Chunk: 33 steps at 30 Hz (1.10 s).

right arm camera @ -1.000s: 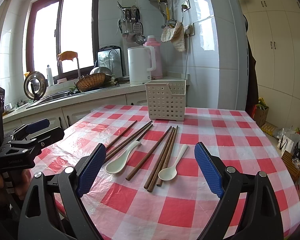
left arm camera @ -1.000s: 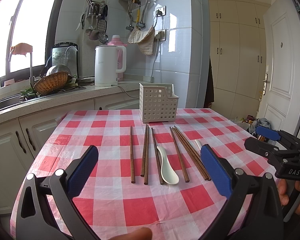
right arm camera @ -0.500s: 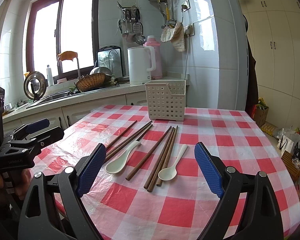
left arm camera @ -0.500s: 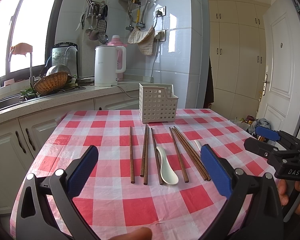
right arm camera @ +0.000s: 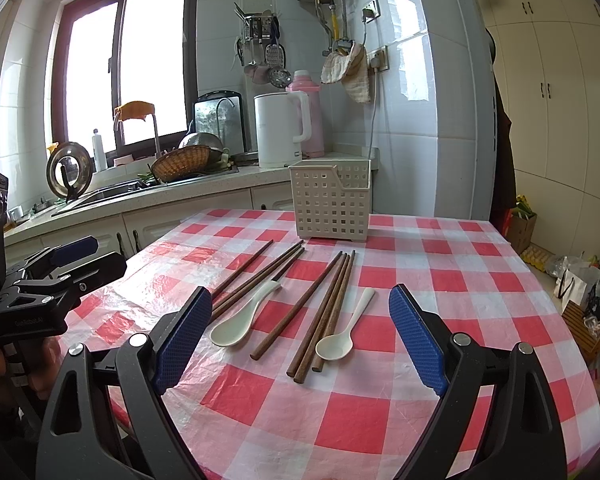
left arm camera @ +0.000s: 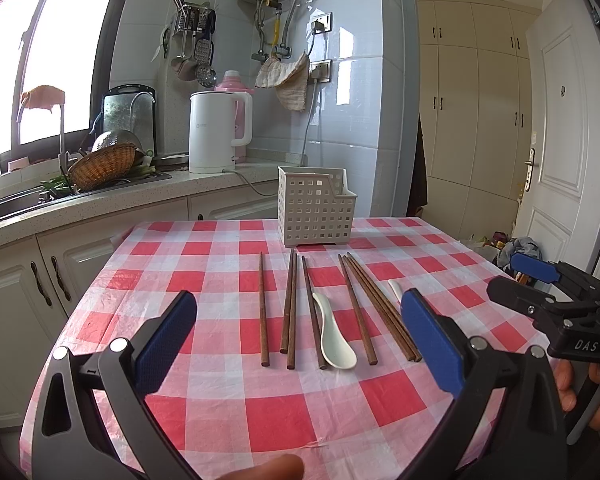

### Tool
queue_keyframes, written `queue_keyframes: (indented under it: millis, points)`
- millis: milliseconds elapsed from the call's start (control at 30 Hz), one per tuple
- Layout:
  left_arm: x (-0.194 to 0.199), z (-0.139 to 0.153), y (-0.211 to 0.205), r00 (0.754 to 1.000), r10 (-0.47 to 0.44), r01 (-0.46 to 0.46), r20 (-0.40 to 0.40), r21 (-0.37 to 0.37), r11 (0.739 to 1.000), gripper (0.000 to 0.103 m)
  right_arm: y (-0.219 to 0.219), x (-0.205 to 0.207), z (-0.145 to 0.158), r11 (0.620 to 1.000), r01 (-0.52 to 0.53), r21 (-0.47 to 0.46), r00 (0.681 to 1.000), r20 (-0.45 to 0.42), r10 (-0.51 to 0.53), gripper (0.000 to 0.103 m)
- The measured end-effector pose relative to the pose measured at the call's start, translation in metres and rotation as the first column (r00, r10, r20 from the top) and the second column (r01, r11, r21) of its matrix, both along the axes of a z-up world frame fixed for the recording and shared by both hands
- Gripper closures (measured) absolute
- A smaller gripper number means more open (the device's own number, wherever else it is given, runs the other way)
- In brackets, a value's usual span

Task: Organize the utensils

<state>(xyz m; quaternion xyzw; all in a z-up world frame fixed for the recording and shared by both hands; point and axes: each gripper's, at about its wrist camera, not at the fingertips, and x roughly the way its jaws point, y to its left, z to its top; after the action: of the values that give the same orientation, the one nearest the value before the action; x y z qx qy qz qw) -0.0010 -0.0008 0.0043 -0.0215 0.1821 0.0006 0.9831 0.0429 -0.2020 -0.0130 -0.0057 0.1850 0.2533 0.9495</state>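
Several brown wooden chopsticks [left arm camera: 290,308] lie side by side on the red-and-white checked tablecloth [left arm camera: 284,420]; they also show in the right wrist view [right arm camera: 328,312]. A large white spoon [left arm camera: 334,340] [right arm camera: 240,318] lies among them. A smaller white spoon [right arm camera: 346,330] [left arm camera: 395,289] lies to their right. A white perforated basket [left arm camera: 316,212] [right arm camera: 332,204] stands upright behind them. My left gripper [left arm camera: 300,340] is open and empty, near the table's front edge. My right gripper [right arm camera: 300,336] is open and empty, also in front of the utensils.
A kitchen counter [left arm camera: 100,204] with a sink, wicker basket [left arm camera: 102,166] and white kettle [left arm camera: 216,136] runs along the left behind the table. A tiled wall column stands behind the basket. Bags lie on the floor at the right [right arm camera: 580,280].
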Motion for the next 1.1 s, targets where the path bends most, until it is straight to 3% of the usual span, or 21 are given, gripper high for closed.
queue_keyframes:
  millis: [300,367,433,533,600,833,1100]
  points:
    - [0.002,0.002,-0.002,1.0,0.0,-0.001,-0.015,-0.014,1.0,0.004,-0.003,0.004,-0.005,1.0,0.007,-0.012,1.0,-0.023,-0.007,0.019]
    - [0.007,-0.001,0.004,0.999,-0.004,0.003,-0.034,-0.046,0.999,0.004,-0.003,0.008,-0.008,0.999,0.022,-0.023,0.999,-0.047,-0.023,0.019]
    - [0.013,-0.006,0.017,0.999,0.004,-0.009,-0.054,-0.098,0.995,0.004,-0.004,0.017,-0.014,0.998,0.041,-0.039,0.995,-0.089,-0.044,0.019]
    - [0.027,-0.016,0.028,0.994,0.021,-0.031,-0.11,-0.094,0.995,0.004,-0.005,0.036,-0.023,0.995,0.072,-0.066,0.983,-0.162,-0.082,0.019]
    - [0.039,-0.02,0.033,0.986,-0.021,0.004,-0.168,-0.1,0.995,0.004,-0.003,0.054,-0.029,0.992,0.085,-0.094,0.97,-0.221,-0.104,0.019]
    - [0.085,-0.032,0.029,0.963,-0.112,0.085,-0.245,-0.119,0.989,0.005,0.003,0.129,-0.045,0.986,0.113,-0.122,0.921,-0.359,-0.15,0.035]
    - [0.137,-0.047,0.015,0.919,-0.22,0.174,-0.327,-0.163,0.971,0.036,0.024,0.185,-0.077,0.971,0.11,-0.211,0.866,-0.459,-0.198,0.052]
